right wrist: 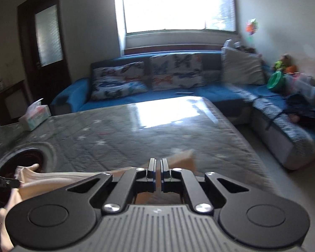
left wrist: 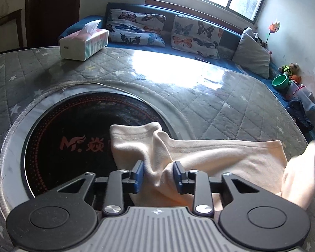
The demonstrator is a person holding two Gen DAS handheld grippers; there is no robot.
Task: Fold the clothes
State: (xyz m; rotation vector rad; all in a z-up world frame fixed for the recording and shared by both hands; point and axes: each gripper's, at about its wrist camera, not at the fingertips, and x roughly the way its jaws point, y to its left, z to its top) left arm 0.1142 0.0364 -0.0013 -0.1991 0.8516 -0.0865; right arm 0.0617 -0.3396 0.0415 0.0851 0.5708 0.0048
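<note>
The left gripper's [left wrist: 158, 176] jaws stood partly apart with a bunched ridge of the cream garment [left wrist: 199, 155] pinched between their blue pads, while the right gripper's [right wrist: 158, 173] were drawn nearly together, perhaps on a fold of cloth, though blur hid the contact. The garment lay rumpled across the round black induction cooktop [left wrist: 73, 134] set into the table [left wrist: 231, 109], whose grey quilted star-print cover shone under clear plastic. One tissue box [left wrist: 84, 44] stood at the far corner. Beyond, a blue sofa [right wrist: 199, 93] carried two butterfly cushions [left wrist: 136, 28] and one grey pillow [left wrist: 252, 54] beneath a bright window [right wrist: 178, 6]; a green bowl [left wrist: 280, 81] sat among small toys too blurred to identify.
</note>
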